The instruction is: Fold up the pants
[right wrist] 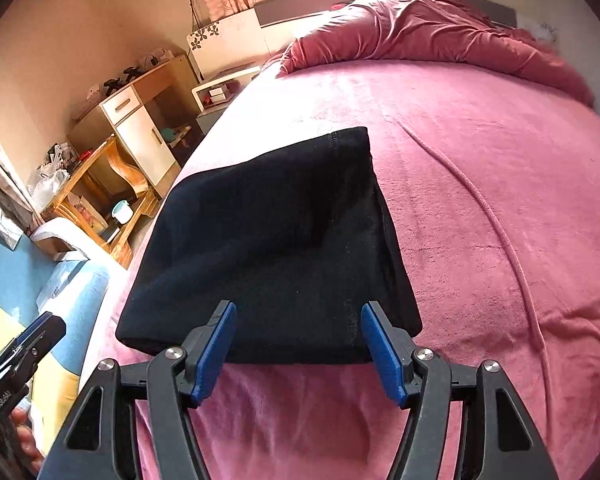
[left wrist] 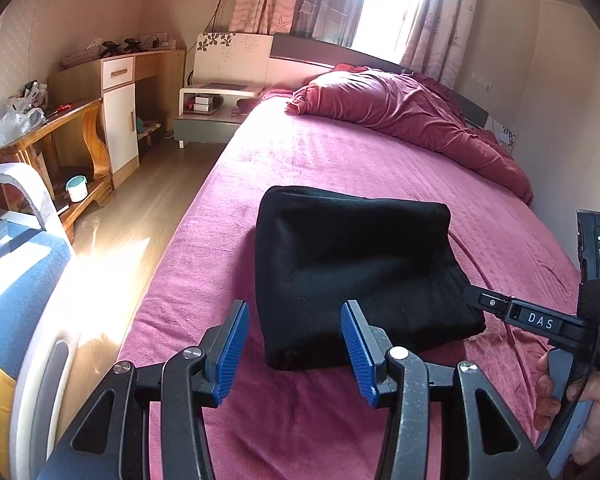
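Note:
The black pants [left wrist: 356,276] lie folded into a compact rectangle on the pink bed cover [left wrist: 340,160]; they also show in the right wrist view [right wrist: 276,240]. My left gripper [left wrist: 296,348] is open and empty, just in front of the pants' near left corner. My right gripper [right wrist: 298,344] is open and empty, its blue pads [right wrist: 384,352] at the pants' near edge. In the left wrist view the right gripper's finger [left wrist: 500,308] touches the pants' right side.
A crumpled red duvet [left wrist: 412,112] lies at the head of the bed. A wooden desk [left wrist: 60,140], a white cabinet [left wrist: 120,120] and a nightstand [left wrist: 212,108] stand left across the wood floor. A blue-and-yellow padded item [left wrist: 16,280] sits at the near left.

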### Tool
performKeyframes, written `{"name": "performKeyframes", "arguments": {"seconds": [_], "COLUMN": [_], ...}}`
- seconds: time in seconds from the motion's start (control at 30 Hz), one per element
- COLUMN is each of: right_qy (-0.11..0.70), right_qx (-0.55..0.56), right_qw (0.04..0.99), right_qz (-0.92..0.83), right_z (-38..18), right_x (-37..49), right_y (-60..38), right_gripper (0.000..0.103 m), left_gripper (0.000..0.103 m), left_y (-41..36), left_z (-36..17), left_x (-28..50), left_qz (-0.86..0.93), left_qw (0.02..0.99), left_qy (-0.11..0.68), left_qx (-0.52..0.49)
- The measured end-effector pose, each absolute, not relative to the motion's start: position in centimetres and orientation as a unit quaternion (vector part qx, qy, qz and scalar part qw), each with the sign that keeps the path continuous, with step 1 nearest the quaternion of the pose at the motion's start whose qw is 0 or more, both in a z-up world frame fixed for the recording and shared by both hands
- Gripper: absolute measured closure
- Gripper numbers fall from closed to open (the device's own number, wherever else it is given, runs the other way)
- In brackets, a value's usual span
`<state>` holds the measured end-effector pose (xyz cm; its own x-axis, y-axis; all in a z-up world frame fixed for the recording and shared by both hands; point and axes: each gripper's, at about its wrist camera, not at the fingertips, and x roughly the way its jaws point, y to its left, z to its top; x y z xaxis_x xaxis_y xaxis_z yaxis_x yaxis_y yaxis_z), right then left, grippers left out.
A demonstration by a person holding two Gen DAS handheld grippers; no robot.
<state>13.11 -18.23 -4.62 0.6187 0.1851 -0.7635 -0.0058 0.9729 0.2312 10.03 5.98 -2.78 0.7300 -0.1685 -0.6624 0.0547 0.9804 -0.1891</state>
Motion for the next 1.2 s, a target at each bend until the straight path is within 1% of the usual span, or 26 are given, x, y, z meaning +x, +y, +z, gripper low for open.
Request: {"name": "performKeyframes", "arguments": {"seconds": [0.17,0.27,0.4,0.67,0.7,0.77,0.97,1.03,1.2], "right_qy": [0.41,0.401,0.39,0.375,0.373,0.367,0.351,0.349,0.35], "right_qx": [0.083,0.071,0.05,0.022,0.021,0.02,0.012,0.011,0.01], "right_qw": [0.908,0.913,0.92,0.927,0.928,0.93,0.936,0.937,0.936], "right_qz": [0.037,0.019,0.001,-0.01,-0.011,-0.011,-0.017,-0.019,-0.025], "right_z": [-3.6,-3.1,-2.9,-2.5,-2.3,-2.0,-1.2,-1.1,-1.3], "right_x": [10.3,8.7,6.7,4.0,3.8,3.4,2.9,2.8,2.9], "right_y": [-16.6,-15.8,-14.8,-13.6,-13.5,-13.5,-13.2,-13.3,-13.4], "right_gripper": [0.035,0.033,0.03,0.028,0.028,0.027,0.026,0.025,0.025], "left_gripper": [0.053,0.046,0.046,0.046,0.041,0.035,0.032,0.029,0.029], "left_y": [5.5,5.2,5.0,5.4,5.3,5.1,4.7,4.7,4.4], "left_z": [-2.0,-1.9,-2.0,-2.8,-2.8,-2.6,-1.6,-1.2,-1.0], "left_x": [7.5,6.0,4.2,2.6,2.4,2.2,1.8,1.9,2.2], "left_qz": [-0.046,-0.037,-0.023,0.002,0.006,0.007,-0.001,-0.005,0.005], "left_qw": [0.933,0.936,0.939,0.938,0.938,0.94,0.947,0.948,0.947], "left_qy": [0.35,0.345,0.338,0.342,0.341,0.338,0.319,0.315,0.318], "left_qx": [-0.065,-0.059,-0.059,-0.061,-0.055,-0.047,-0.042,-0.047,-0.047]}}
